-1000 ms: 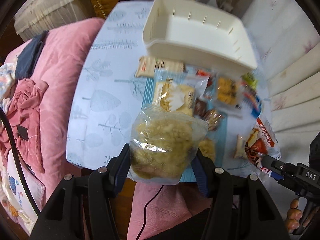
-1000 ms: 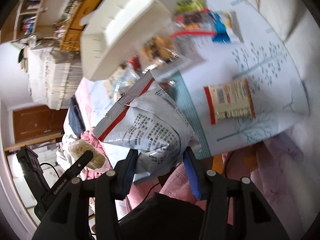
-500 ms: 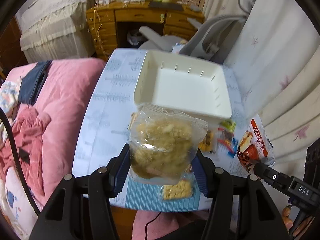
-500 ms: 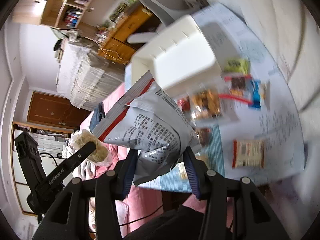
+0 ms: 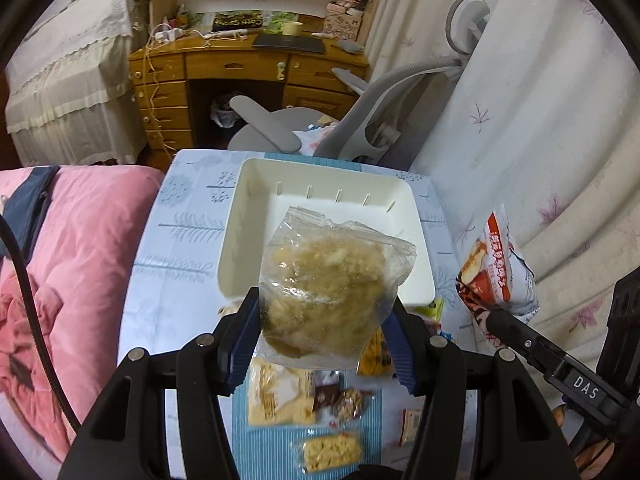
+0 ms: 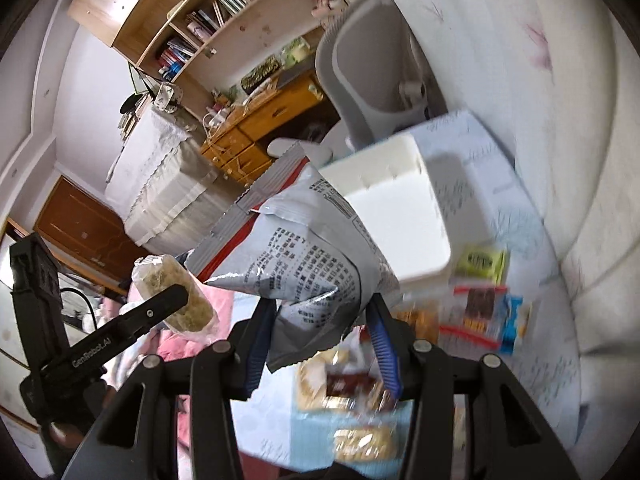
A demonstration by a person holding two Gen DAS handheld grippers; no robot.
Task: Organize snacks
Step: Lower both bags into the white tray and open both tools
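Left gripper clamped on clear plastic bag of yellowish crumbs, held above empty white rectangular plastic bin. Right gripper clamped on grey printed foil snack pouch, also aloft nr bin. Risk, prob.: slippery film sliding out; early release landing short on table snacks.

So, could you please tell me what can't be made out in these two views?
- Left wrist: the clear bag hides part of the white bin floor.
- Right wrist: loose snacks on the table are motion-blurred; labels unreadable.
- Right wrist: the printed pouch covers the bin's near corner.
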